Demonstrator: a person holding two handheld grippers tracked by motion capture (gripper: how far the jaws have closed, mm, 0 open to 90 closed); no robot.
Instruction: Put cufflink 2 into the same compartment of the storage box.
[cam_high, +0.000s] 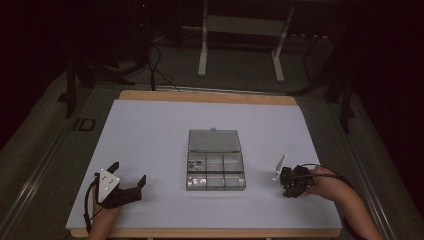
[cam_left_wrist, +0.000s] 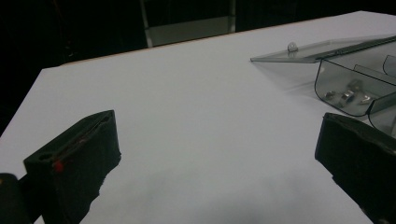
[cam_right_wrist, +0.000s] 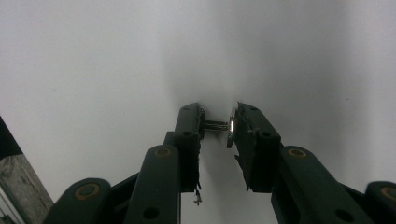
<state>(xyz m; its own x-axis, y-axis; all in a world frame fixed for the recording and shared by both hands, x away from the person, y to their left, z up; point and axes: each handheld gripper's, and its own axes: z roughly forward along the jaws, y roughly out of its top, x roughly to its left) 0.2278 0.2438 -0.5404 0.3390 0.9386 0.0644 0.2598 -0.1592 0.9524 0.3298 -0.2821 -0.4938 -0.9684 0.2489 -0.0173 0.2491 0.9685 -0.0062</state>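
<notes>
A clear plastic compartment box (cam_high: 243, 175) lies at the middle of the white table, its lid (cam_high: 214, 140) folded flat behind it. Small metal parts (cam_high: 195, 164) sit in its far left compartment, and the left gripper view shows the parts (cam_left_wrist: 348, 95) through the box wall (cam_left_wrist: 327, 77). My left gripper (cam_high: 130, 171) rests at the near left, open, with bare table between its jaws (cam_left_wrist: 217, 154). My right gripper (cam_high: 291, 184) points down at the table right of the box. It is shut (cam_right_wrist: 217, 126) on a small shiny metal screw (cam_right_wrist: 230, 125) held crosswise between the pads.
The white sheet (cam_high: 150, 130) covers a wooden tabletop whose edge (cam_high: 210, 96) shows at the back and front. Beyond the table stands a white metal frame (cam_high: 240, 30) on a dark floor with cables (cam_high: 157, 70). The table edge (cam_right_wrist: 18, 182) lies close at that view's lower left.
</notes>
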